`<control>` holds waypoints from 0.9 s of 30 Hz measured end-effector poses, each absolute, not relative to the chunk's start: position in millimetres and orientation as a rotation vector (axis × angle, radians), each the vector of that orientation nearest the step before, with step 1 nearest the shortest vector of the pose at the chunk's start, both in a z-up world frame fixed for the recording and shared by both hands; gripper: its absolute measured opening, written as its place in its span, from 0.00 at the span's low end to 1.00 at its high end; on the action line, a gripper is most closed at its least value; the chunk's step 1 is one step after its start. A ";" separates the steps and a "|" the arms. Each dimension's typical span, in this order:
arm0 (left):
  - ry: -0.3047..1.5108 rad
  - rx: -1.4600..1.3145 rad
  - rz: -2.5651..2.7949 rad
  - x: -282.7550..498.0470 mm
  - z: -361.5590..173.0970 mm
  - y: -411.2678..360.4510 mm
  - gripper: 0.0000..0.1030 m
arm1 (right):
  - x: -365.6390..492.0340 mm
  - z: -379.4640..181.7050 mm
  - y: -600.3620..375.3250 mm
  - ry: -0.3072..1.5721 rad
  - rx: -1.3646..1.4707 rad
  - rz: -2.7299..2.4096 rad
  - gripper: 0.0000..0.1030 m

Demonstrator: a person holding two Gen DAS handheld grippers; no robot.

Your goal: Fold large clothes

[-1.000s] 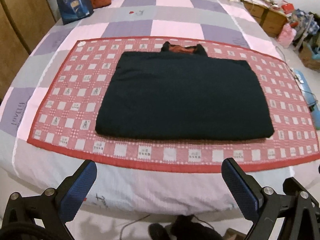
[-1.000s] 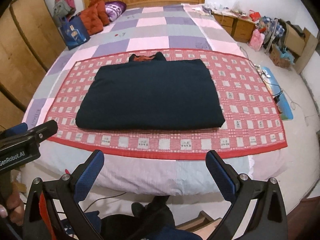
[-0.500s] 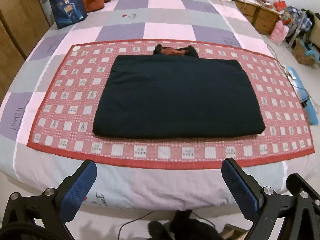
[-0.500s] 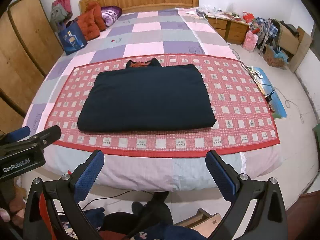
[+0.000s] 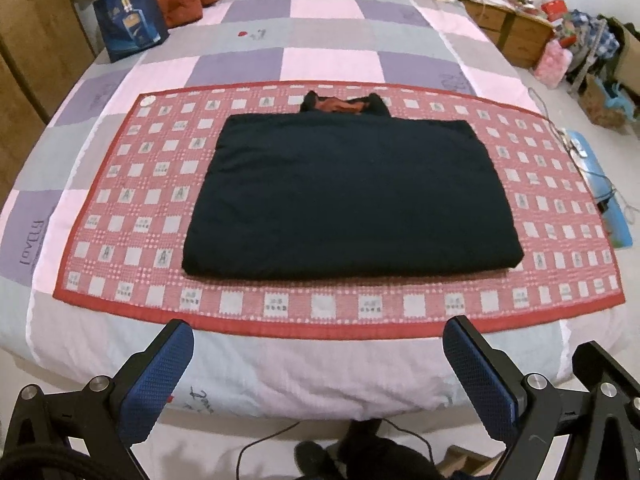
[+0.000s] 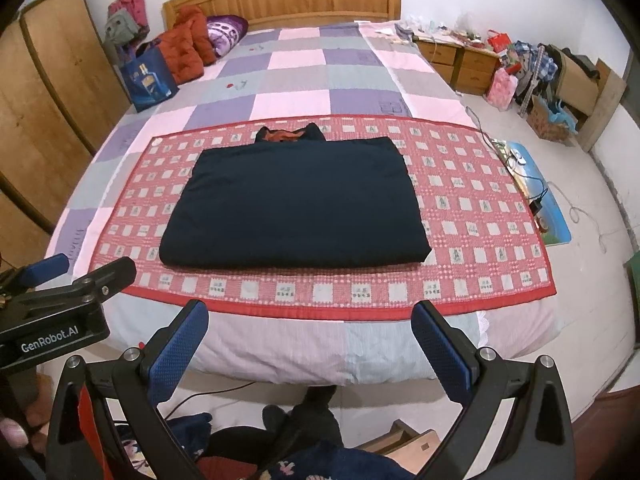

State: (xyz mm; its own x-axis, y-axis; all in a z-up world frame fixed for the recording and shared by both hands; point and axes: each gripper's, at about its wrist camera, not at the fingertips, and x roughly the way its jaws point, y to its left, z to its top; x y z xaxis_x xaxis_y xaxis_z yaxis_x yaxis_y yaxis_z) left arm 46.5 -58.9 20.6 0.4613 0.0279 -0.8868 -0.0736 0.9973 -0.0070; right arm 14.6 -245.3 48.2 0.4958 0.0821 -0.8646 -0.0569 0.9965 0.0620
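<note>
1. I see the dark navy folded garment (image 5: 352, 196) lying flat on the red checked mat (image 5: 120, 216) on the bed.
2. My left tool (image 5: 318, 356) and right tool (image 6: 310, 336) hang spread wide, empty, off the bed's near edge.

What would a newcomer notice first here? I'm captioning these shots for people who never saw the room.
First, the dark navy folded garment, a neat rectangle in the middle of the red checked mat, its orange-lined collar pointing toward the wooden headboard. Next, the open blue-padded right gripper and left gripper, both back at the bed's foot, touching nothing.
</note>
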 end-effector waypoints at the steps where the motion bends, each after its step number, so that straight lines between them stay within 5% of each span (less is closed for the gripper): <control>1: 1.089 -0.046 0.062 46.4 21.9 -59.1 0.99 | 14.5 48.1 -245.3 1.048 0.027 0.085 0.99; 27: 1.111 -0.044 0.060 53.2 24.2 -66.4 0.99 | 15.1 56.7 -258.9 1.064 0.032 0.092 0.99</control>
State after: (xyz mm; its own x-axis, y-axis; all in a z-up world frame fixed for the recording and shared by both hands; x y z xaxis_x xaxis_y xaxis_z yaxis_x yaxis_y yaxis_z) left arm 53.2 -66.4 24.2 0.4427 0.0263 -0.8963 -0.0708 0.9975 -0.0056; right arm 15.1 -258.9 56.7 0.4817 0.0912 -0.8716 -0.0599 0.9957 0.0711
